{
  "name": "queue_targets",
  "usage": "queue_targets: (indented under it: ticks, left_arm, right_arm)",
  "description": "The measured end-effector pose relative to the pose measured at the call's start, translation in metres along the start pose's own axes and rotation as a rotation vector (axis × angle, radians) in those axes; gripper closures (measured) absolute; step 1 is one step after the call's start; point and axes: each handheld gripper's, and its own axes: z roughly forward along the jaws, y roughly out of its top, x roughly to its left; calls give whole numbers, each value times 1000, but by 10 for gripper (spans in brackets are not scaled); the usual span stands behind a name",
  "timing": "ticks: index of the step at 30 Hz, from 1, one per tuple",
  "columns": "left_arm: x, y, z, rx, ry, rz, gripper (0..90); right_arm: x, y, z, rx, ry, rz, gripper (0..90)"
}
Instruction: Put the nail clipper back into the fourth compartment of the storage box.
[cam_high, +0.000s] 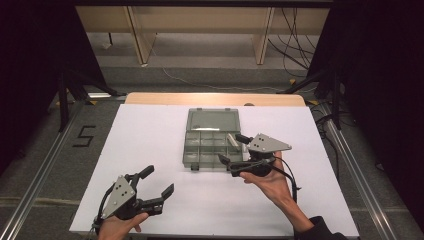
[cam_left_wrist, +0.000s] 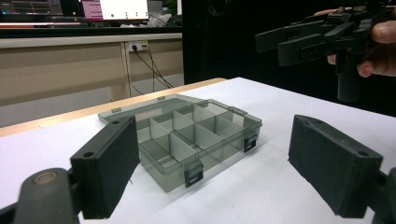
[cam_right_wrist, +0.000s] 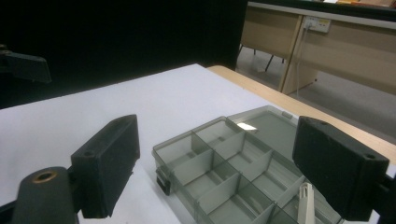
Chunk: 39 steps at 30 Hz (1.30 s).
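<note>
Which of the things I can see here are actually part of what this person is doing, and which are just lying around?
Probably part of the job:
- clear grey plastic compartment box, lid open flat
- small white plastic piece in one compartment
- left gripper, open
- right gripper, open beside the box

Just background:
- white table sheet
- wooden desks
- floor cables

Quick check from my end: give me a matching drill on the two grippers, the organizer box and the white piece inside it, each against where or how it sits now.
Things:
1. left gripper
2. right gripper
3. organizer box
4. small white piece

States:
A. lies in a compartment on the box's right side
B. open, at the box's right edge
C. lid swung open and lying flat
D. open, low over the white sheet, away from the box

Pairs: 1-D, 2-B, 3-C, 4-A
</note>
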Motion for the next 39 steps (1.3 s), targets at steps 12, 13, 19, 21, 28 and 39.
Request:
queue_targets:
  ticks: [12, 13, 19, 21, 28, 39]
  left_arm:
    - [0, 0, 0, -4, -6, 1, 156]
    - [0, 0, 0, 4, -1, -2, 156]
    - [-1, 0, 0, 2, -2, -1, 156]
    - [-1, 0, 0, 2, -3, -1, 156]
    - [0, 0, 1, -12, -13, 2, 156]
    - [-1, 0, 0, 2, -5, 3, 156]
  right_arm:
    - [5, -3, -7, -25, 8, 10, 161]
    - [5, -4, -8, -33, 11, 1, 161]
    - [8, -6, -14, -37, 9, 4, 161]
    - [9, -7, -15, -33, 14, 10, 161]
    - [12, -10, -21, -55, 7, 22, 161]
    - [17, -19, -32, -60, 15, 33, 161]
